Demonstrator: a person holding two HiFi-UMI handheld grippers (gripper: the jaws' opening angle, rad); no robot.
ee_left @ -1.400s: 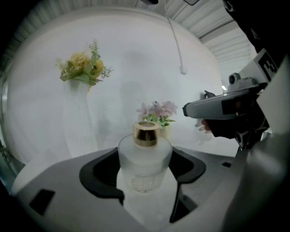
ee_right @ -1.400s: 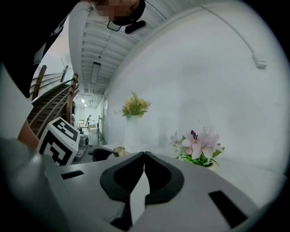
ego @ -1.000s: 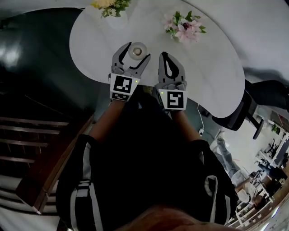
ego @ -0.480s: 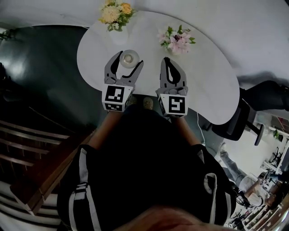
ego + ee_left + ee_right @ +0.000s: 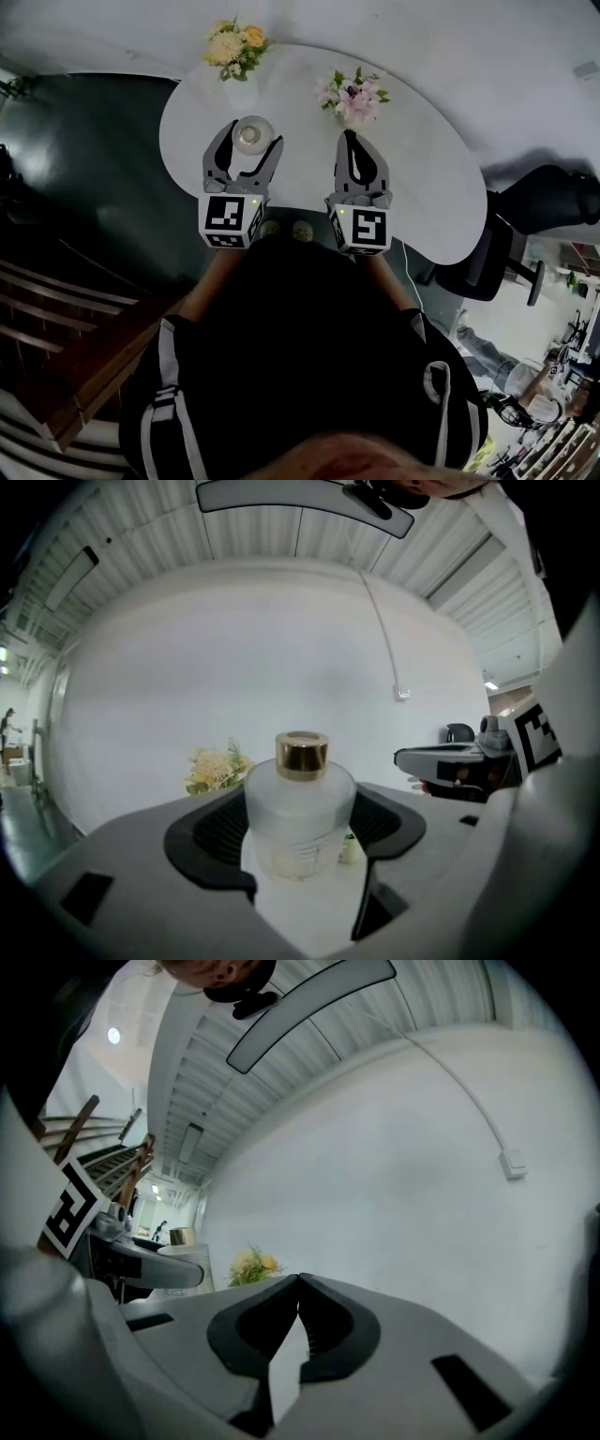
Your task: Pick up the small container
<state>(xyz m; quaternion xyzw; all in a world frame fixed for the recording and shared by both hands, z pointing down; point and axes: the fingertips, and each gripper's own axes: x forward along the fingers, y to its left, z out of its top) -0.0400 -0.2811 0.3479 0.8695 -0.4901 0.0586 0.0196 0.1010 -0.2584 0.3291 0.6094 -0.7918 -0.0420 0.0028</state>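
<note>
The small container (image 5: 251,132), a frosted bottle with a gold cap (image 5: 301,753), sits between the jaws of my left gripper (image 5: 249,142) over the left part of the white table (image 5: 422,169). In the left gripper view both black pads (image 5: 217,832) press against the bottle's sides, so the gripper is shut on it. I cannot tell whether the bottle's base touches the table. My right gripper (image 5: 357,150) hovers to the right over the table, shut, its jaw tips meeting with nothing between them (image 5: 298,1281).
A yellow bouquet (image 5: 234,45) stands at the table's far left edge and a pink bouquet (image 5: 352,92) at the back middle. A black office chair (image 5: 525,234) is right of the table. Wooden stairs (image 5: 56,309) lie to the left, over dark floor.
My left gripper has moved left across the table with the bottle between its jaws. The right gripper has stayed shut and kept about its place.
</note>
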